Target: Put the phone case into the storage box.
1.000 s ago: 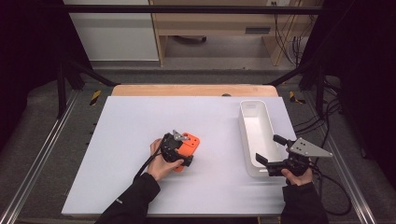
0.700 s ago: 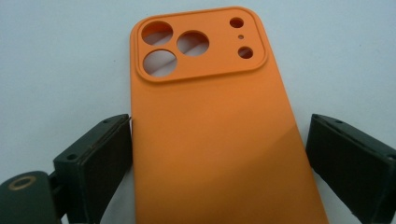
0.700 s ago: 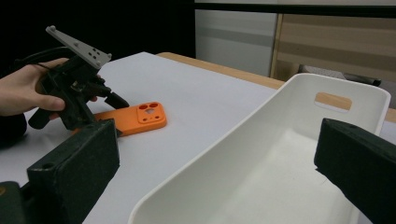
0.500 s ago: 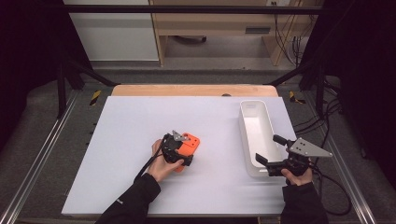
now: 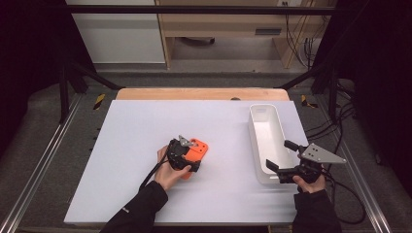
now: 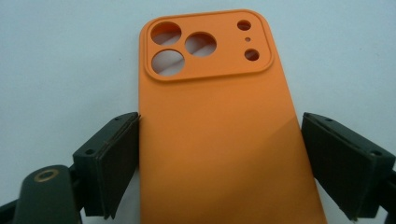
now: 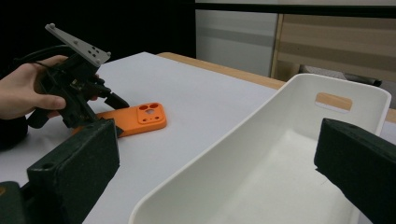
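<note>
On the left, my left hand (image 5: 167,172) holds the left gripper (image 5: 187,154) low over the white table (image 5: 121,131), pointed down at the orange phone case (image 6: 219,126). The case lies flat, back side up, near the middle of the table, with its camera cut-outs at the end away from me. In the left gripper view my two black jaws stand on either side of its long edges: the one at the picture's left sits right against the edge, while the other stands apart with a strip of table showing between pad and case. The jaws have just been closing a little around the case, but they are not clamped on it.

Farther right stands the long white bin (image 5: 267,138), well apart from the case, near the table's right edge. My right hand (image 5: 308,184) holds the right gripper (image 5: 282,158) at the near end of the bin. In the right gripper view its jaws are spread wide, straddling the bin's near end without pressing on it.
</note>
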Demonstrator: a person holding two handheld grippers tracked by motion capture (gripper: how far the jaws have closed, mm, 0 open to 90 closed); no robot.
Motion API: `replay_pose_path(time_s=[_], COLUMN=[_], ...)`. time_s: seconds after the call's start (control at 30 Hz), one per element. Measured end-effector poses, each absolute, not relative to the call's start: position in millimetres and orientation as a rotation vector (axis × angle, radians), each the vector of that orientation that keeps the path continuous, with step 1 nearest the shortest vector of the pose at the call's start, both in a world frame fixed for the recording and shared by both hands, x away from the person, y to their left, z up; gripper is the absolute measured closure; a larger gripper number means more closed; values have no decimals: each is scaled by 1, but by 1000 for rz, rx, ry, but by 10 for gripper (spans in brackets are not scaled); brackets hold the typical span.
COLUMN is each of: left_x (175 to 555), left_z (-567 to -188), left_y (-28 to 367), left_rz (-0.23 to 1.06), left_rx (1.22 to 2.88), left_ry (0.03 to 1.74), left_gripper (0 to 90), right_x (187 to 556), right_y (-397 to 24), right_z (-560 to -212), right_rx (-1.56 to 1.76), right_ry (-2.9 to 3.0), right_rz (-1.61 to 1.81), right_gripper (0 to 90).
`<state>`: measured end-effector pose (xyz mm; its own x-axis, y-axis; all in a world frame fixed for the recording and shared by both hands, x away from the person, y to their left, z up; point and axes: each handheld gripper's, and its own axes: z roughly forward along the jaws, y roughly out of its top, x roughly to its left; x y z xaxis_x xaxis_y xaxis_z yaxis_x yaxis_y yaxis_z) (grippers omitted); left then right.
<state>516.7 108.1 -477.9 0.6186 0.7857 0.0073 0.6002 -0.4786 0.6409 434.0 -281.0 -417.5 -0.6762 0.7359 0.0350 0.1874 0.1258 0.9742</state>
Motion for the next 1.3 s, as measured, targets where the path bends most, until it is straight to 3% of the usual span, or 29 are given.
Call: replay_pose_path(time_s=[1.3], left_x=[488], left_z=[-427], left_y=[129], left_rz=[405], left_rx=[2140], left_ry=[922], left_gripper=[138], right_x=[433], right_y=[-280], right_z=[-415], right_rx=[873], right_ry=[1953], right_rz=[1583], right_gripper=[4])
